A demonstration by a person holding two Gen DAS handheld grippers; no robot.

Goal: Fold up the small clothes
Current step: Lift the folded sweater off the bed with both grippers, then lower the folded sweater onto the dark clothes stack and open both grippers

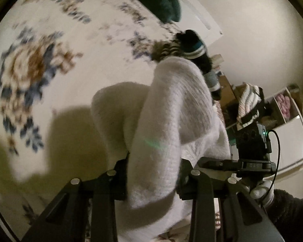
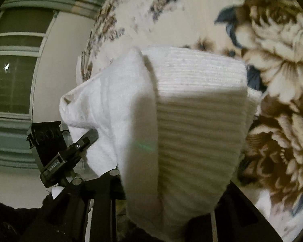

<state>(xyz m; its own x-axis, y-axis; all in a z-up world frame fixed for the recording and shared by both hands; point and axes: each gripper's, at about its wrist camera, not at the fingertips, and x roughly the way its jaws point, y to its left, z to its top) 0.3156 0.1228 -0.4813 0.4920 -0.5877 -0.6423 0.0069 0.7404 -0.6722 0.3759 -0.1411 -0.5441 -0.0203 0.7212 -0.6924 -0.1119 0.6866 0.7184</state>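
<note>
Floral blanket [image 1: 40, 64], perhaps socks [image 1: 183, 46] beyond

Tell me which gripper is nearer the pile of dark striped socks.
Left. The left gripper, gripping the white knitted sock, faces the pile of dark striped socks. The right gripper view shows no pile.

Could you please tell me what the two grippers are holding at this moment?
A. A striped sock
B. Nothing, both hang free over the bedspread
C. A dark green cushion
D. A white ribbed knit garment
D: the white ribbed knit garment is pinched in the left gripper and, in the right wrist view, in the right gripper, drooping between them above the floral bedspread.
</note>
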